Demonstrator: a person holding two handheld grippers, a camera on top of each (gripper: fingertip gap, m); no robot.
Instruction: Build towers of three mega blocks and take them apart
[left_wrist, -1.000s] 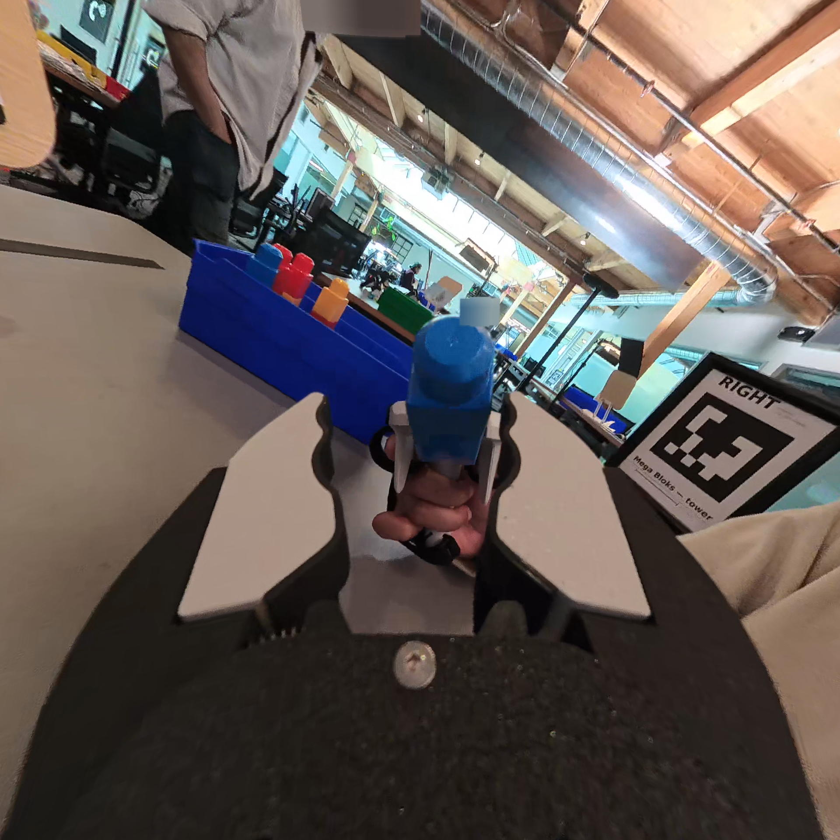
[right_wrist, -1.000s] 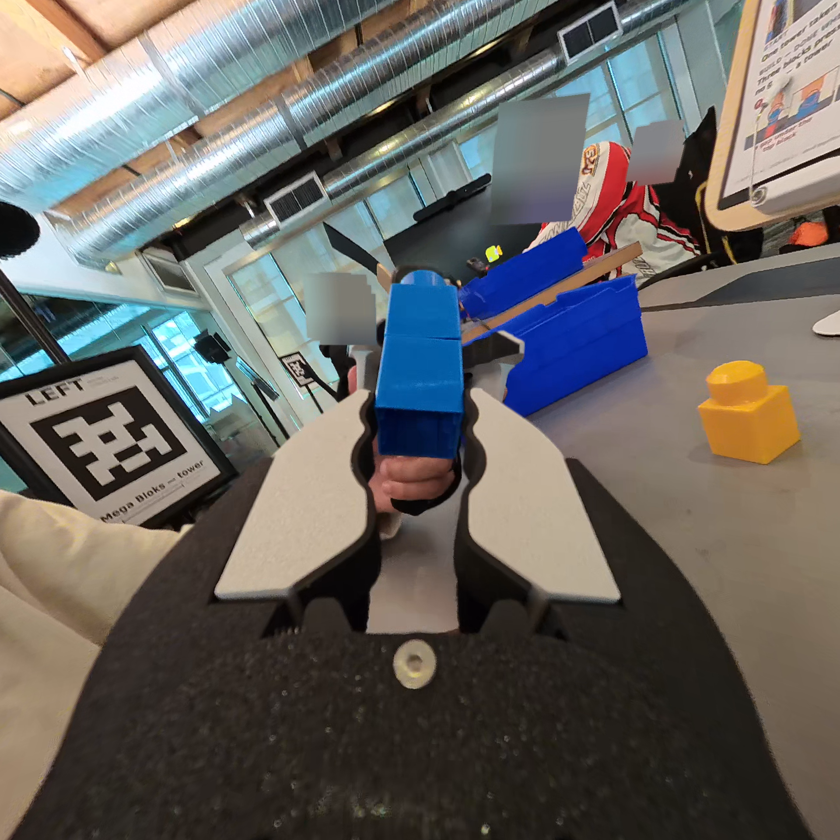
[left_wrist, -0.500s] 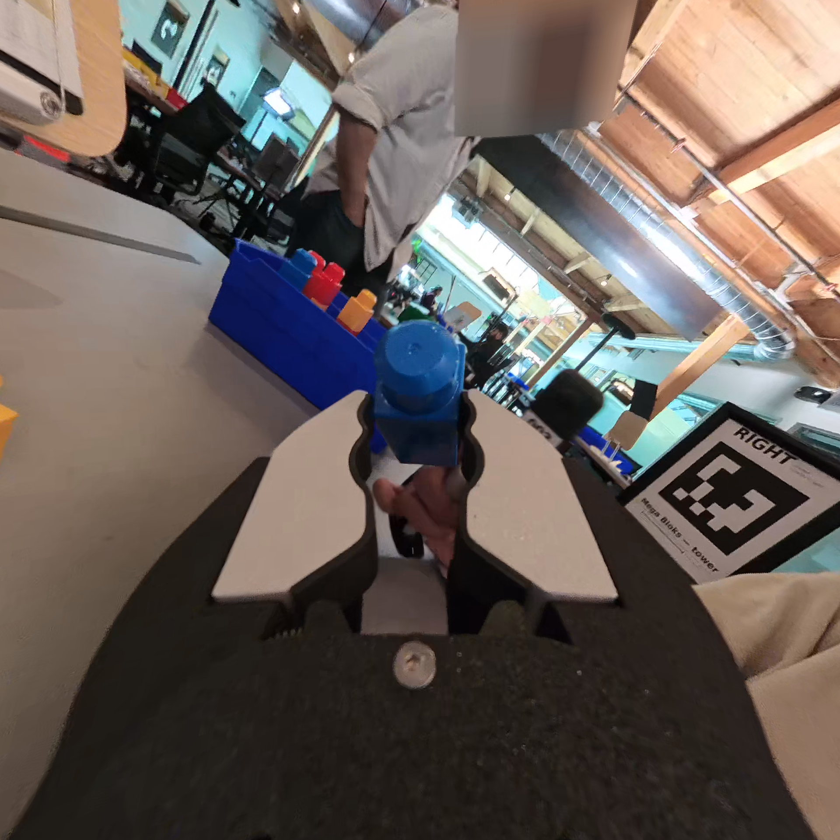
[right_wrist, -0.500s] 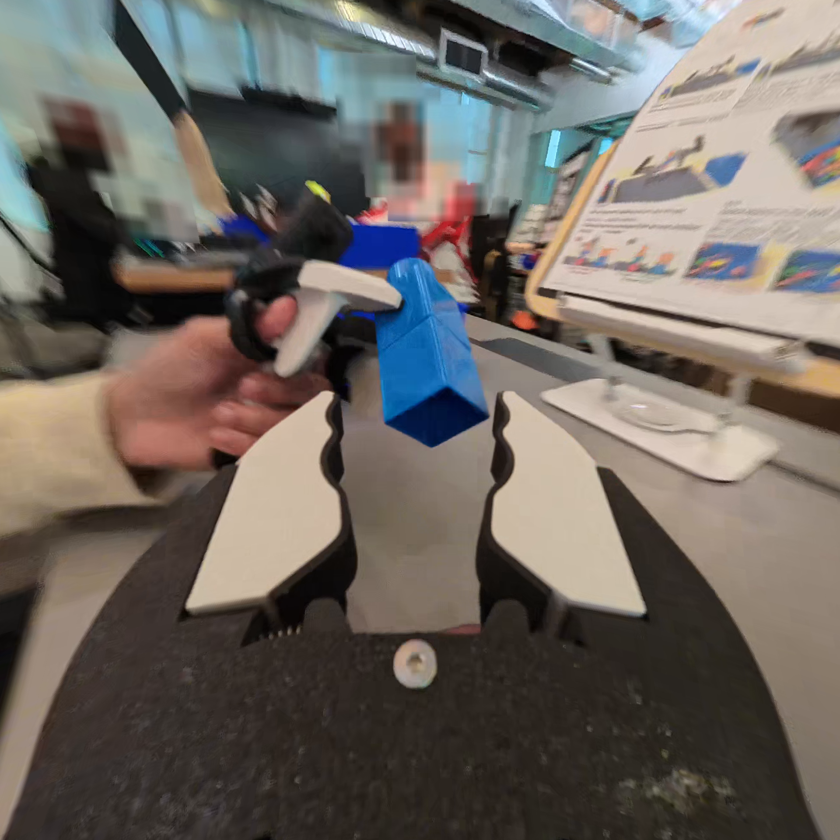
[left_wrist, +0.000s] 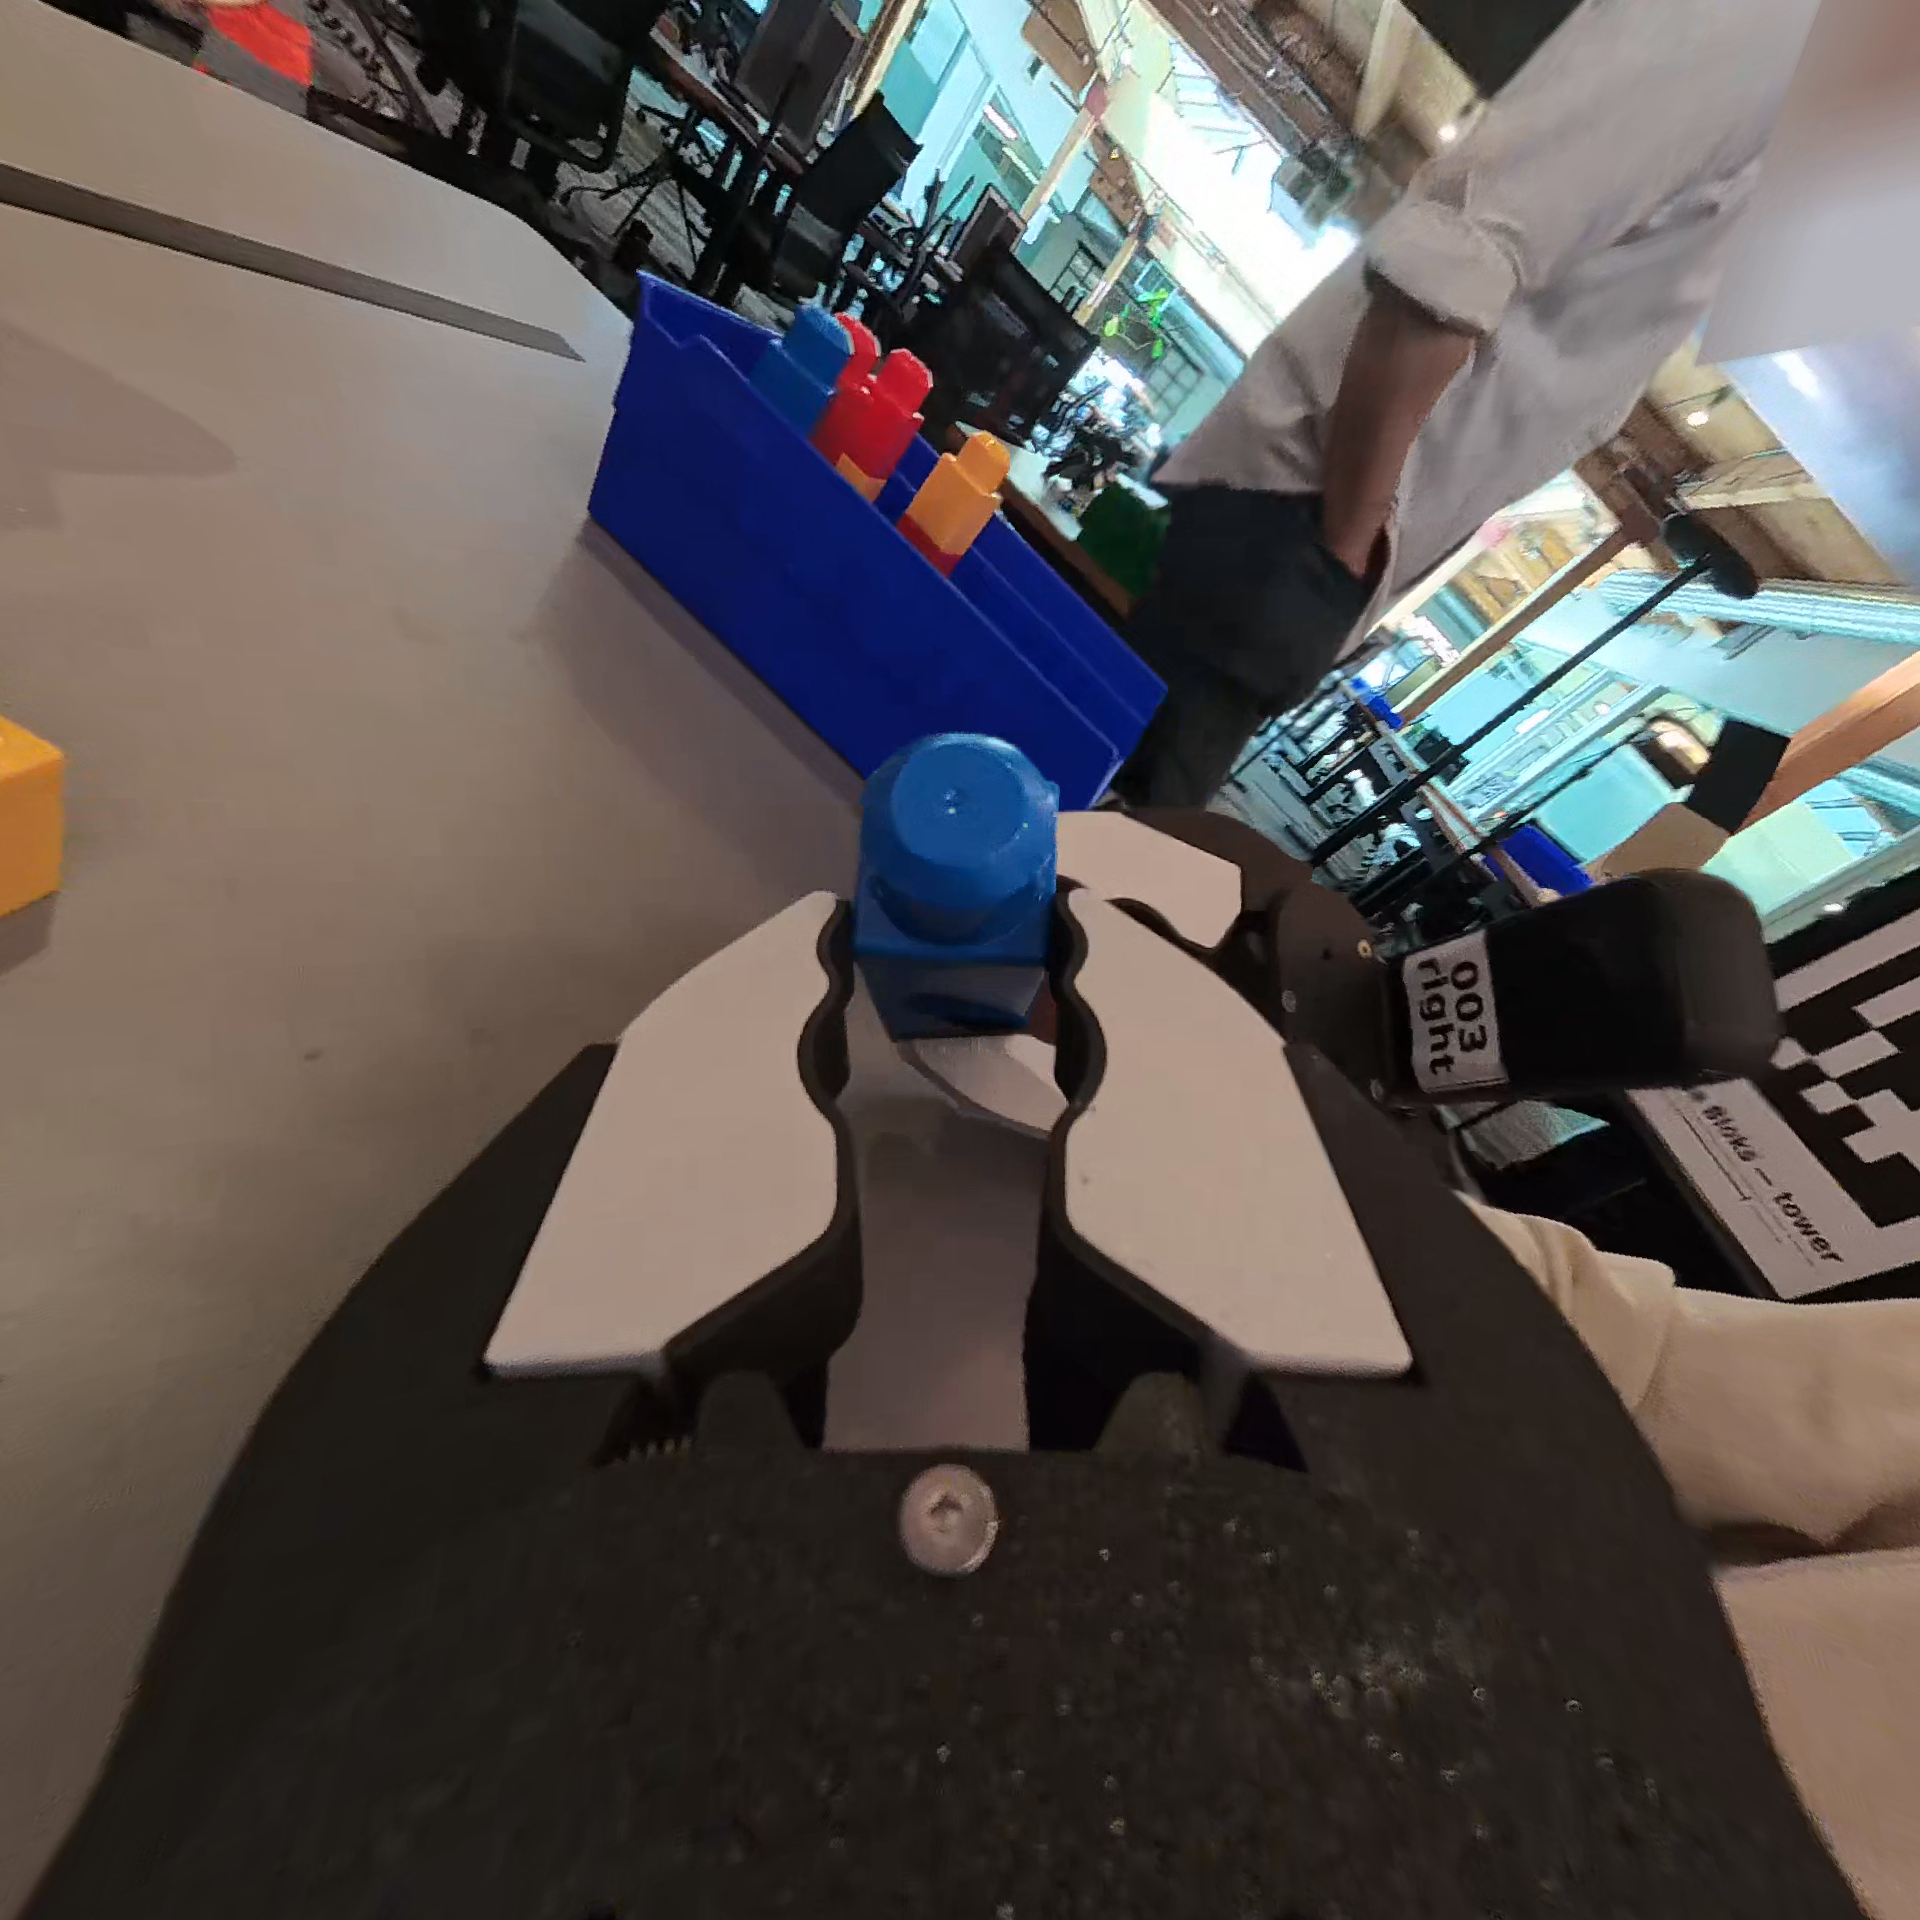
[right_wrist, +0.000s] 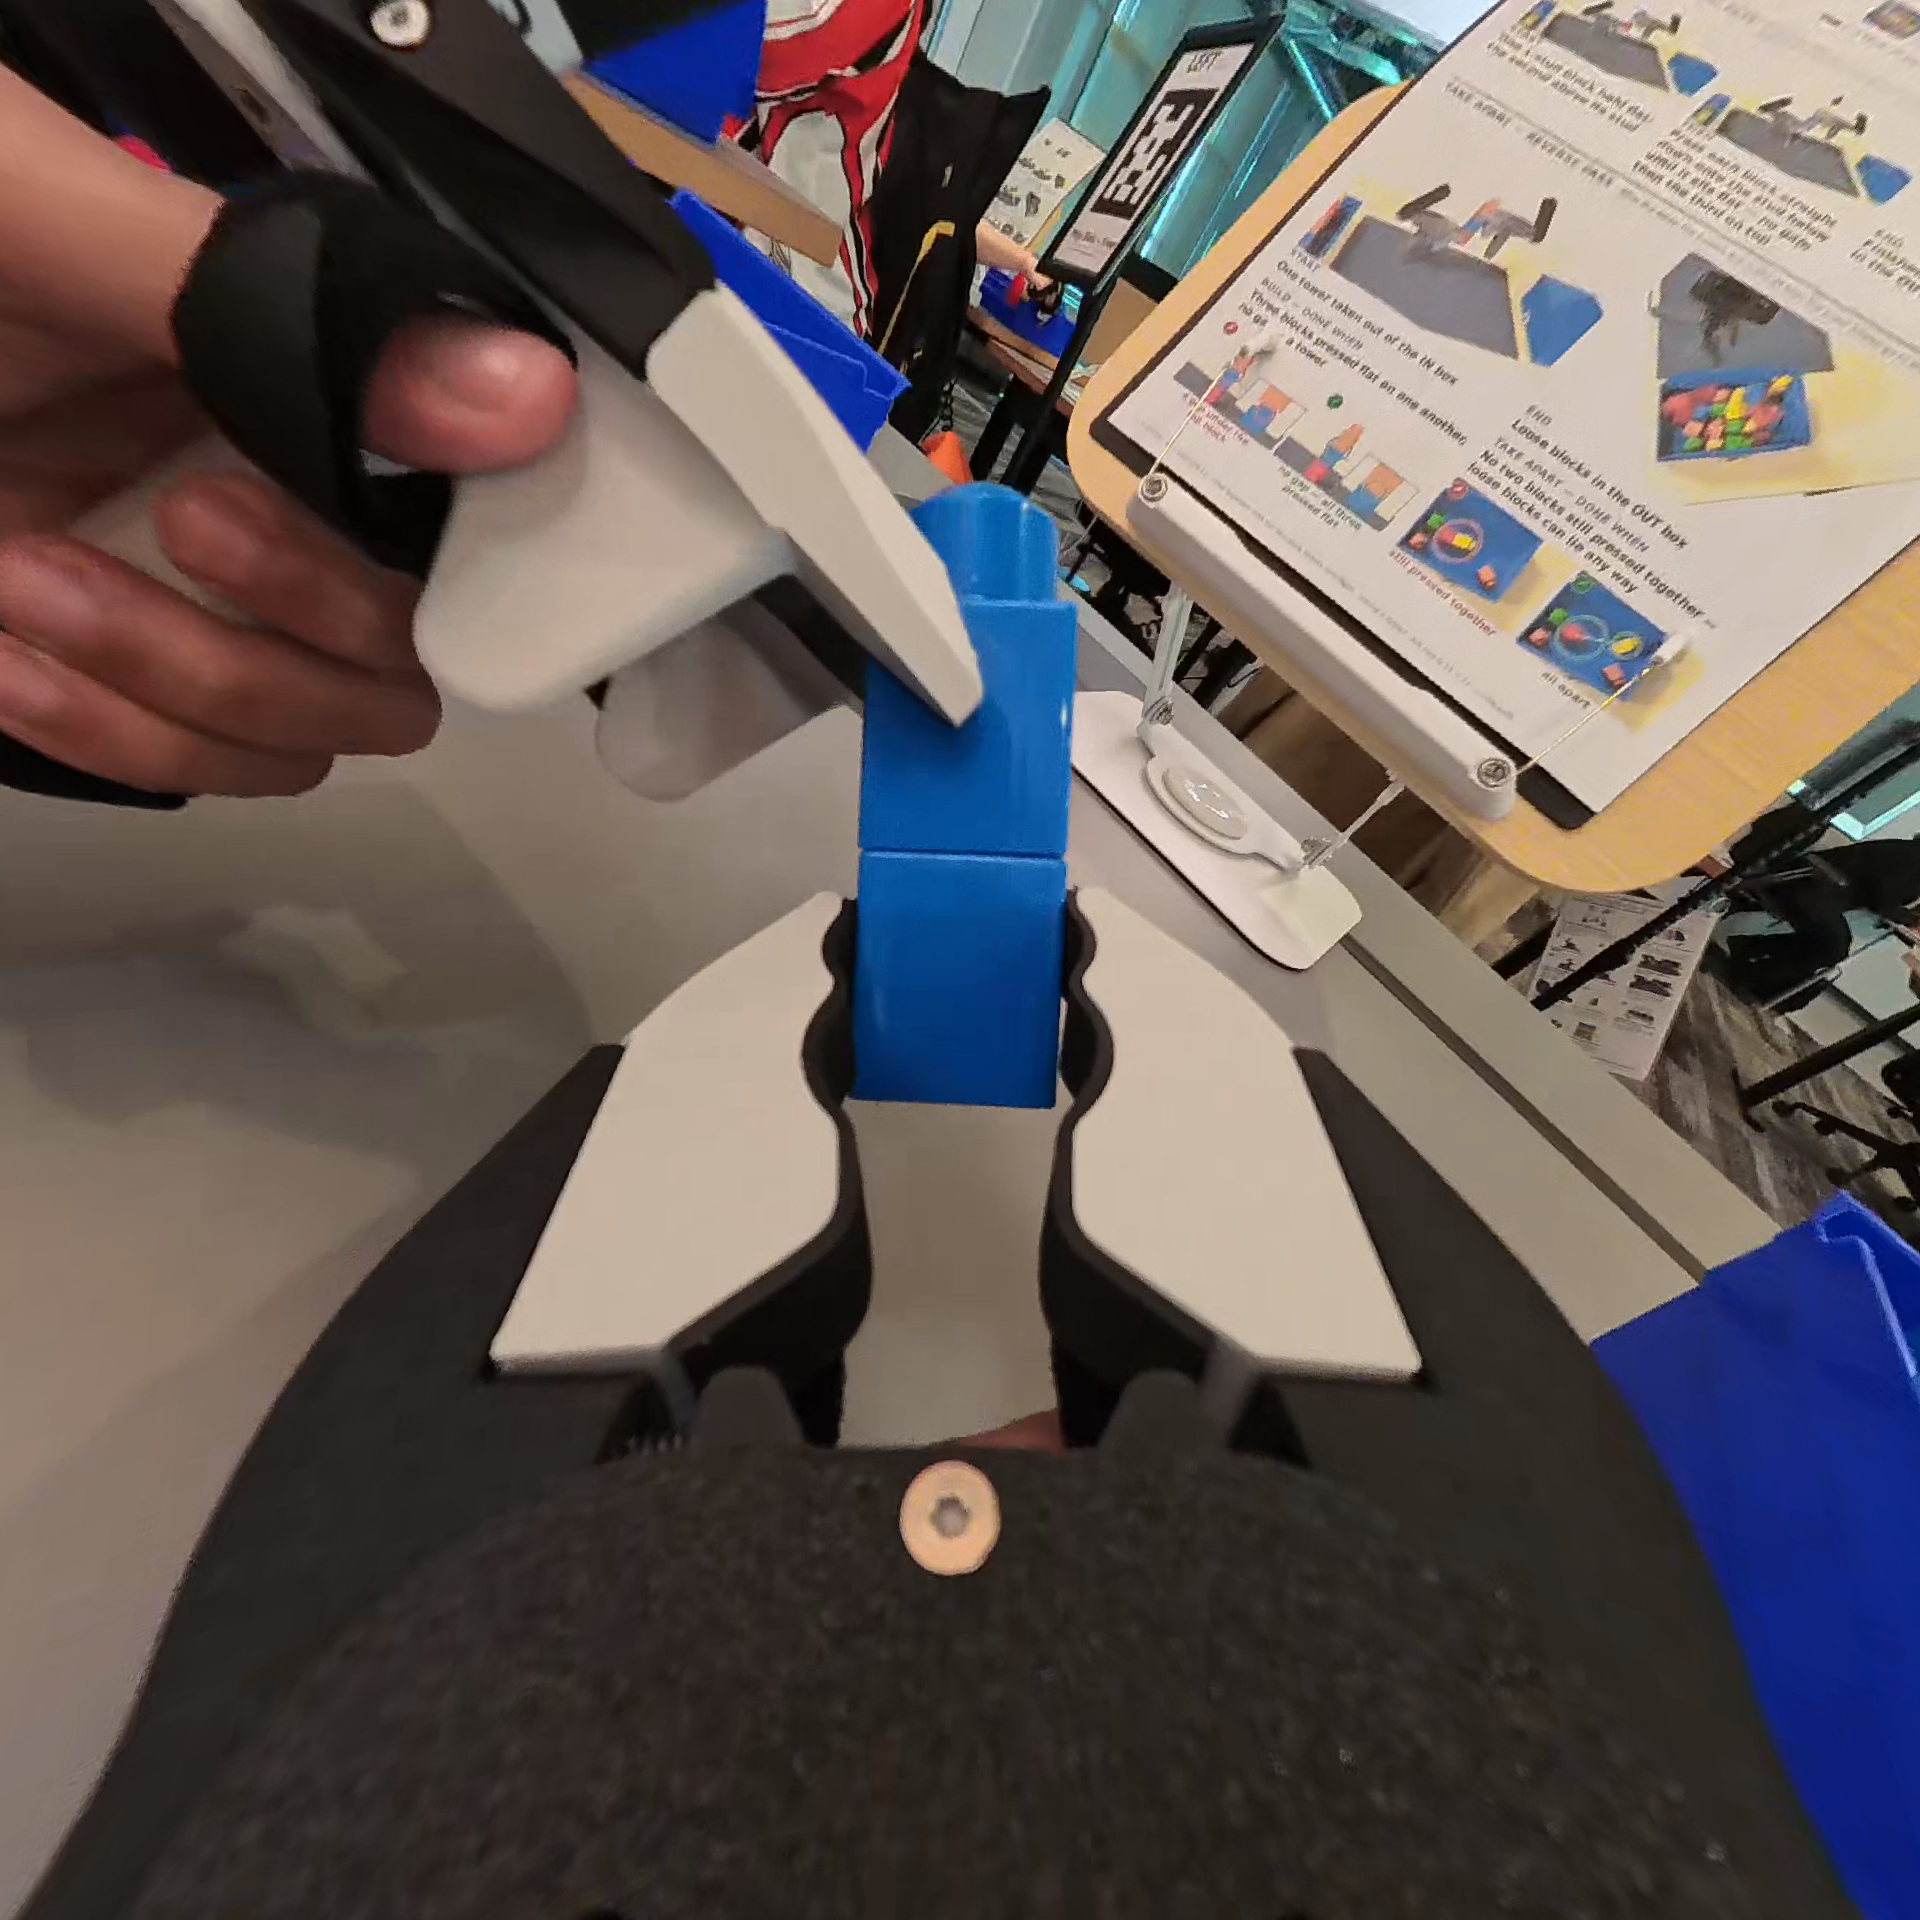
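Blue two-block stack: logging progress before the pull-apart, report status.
Left hand-held gripper clamped on the upper blue block. Right hand-held gripper clamped on the lower blue block. Blocks still joined, held above the table. Nothing obstructing.

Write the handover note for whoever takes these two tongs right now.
Left tongs: shut on the upper blue block, stud facing the camera.
Right tongs: shut on the lower blue block.
The two blue blocks are pressed together, held in the air over the grey table.
A yellow block lies loose on the table; the blue bin holds red, orange and blue blocks.
Done: both grips set.
Left, probably: pull the pair apart, then put the loose blocks away.
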